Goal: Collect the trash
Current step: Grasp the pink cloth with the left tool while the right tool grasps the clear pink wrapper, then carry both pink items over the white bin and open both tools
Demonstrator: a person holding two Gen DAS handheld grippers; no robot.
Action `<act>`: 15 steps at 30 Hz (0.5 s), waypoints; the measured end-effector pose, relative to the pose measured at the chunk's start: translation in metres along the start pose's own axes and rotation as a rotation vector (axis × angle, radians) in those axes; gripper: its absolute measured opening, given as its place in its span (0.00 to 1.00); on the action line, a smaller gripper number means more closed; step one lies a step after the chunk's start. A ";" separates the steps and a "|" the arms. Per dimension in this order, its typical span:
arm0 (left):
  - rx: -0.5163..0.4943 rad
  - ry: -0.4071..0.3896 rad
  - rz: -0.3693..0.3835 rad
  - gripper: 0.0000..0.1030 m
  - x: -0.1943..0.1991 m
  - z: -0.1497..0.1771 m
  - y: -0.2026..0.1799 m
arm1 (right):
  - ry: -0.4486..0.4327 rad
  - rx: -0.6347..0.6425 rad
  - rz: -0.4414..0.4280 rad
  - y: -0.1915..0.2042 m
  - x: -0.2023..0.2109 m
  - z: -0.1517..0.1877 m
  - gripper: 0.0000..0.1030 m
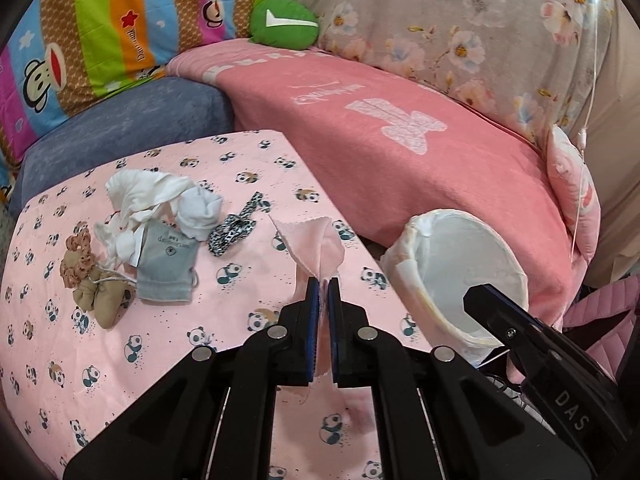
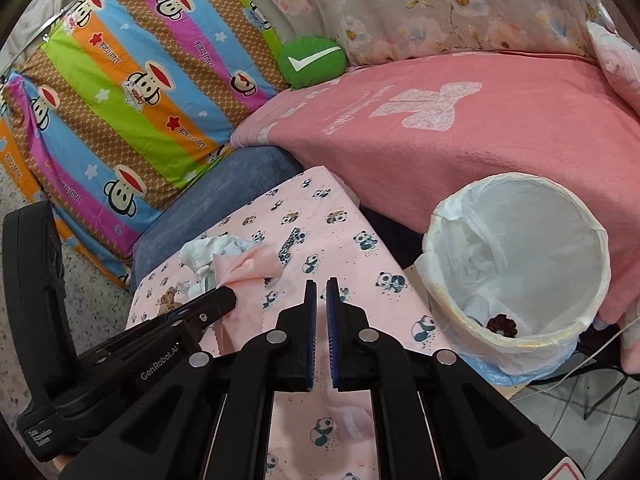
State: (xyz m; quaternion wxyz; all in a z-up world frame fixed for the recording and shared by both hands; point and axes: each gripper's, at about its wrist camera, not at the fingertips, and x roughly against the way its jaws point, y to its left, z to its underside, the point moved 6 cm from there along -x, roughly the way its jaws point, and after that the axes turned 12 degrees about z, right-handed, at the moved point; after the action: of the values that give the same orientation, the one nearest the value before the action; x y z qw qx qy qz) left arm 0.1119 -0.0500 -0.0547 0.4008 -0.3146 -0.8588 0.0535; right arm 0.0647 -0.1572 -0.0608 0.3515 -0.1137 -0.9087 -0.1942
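Observation:
My left gripper (image 1: 323, 280) is shut on a pink cloth scrap (image 1: 316, 244), held just above the panda-print table (image 1: 160, 360); it also shows in the right wrist view (image 2: 244, 266). A pile of scraps lies at the table's left: white cloths (image 1: 144, 192), a grey pouch (image 1: 166, 260), a tan pouch (image 1: 100, 296) and a leopard-print strip (image 1: 236, 230). A white-lined trash bin (image 2: 516, 264) stands right of the table, with some trash at its bottom (image 2: 502, 324). My right gripper (image 2: 321, 282) is shut and empty over the table beside the bin.
A pink blanket (image 1: 400, 152) covers the sofa behind the table and bin. A blue cushion (image 1: 132, 124), a striped monkey-print pillow (image 2: 132, 100) and a green round cushion (image 1: 284, 20) lie at the back. A white cable (image 1: 588, 120) hangs at the right.

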 end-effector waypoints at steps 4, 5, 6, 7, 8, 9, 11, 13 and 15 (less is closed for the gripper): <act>-0.009 0.003 -0.002 0.05 0.001 0.006 -0.004 | 0.040 -0.017 0.025 -0.017 -0.003 0.011 0.21; -0.008 0.008 -0.007 0.05 0.000 0.008 -0.003 | 0.061 -0.014 0.027 -0.021 -0.006 0.018 0.32; -0.005 0.015 -0.010 0.05 -0.001 0.012 0.000 | 0.076 -0.011 0.031 -0.022 -0.010 0.024 0.36; -0.002 0.023 -0.014 0.05 -0.002 0.016 0.002 | 0.105 0.004 0.033 -0.022 -0.016 0.035 0.38; 0.000 0.029 -0.019 0.05 -0.002 0.019 0.004 | 0.123 0.015 0.033 -0.023 -0.020 0.042 0.39; 0.003 0.036 -0.022 0.05 -0.002 0.023 0.006 | 0.143 0.024 0.034 -0.022 -0.026 0.049 0.39; 0.009 0.050 -0.031 0.05 -0.004 0.029 0.012 | 0.188 0.041 0.030 -0.019 -0.040 0.067 0.42; 0.015 0.059 -0.036 0.05 -0.003 0.035 0.015 | 0.222 0.056 0.034 -0.015 -0.052 0.080 0.42; 0.020 0.068 -0.039 0.05 -0.002 0.040 0.018 | 0.255 0.072 0.036 -0.010 -0.063 0.093 0.42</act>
State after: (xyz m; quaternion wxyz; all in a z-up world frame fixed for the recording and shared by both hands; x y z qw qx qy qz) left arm 0.0935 -0.0304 -0.0895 0.4339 -0.2955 -0.8500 0.0434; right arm 0.0520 -0.1303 -0.1700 0.4714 -0.0916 -0.8609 -0.1678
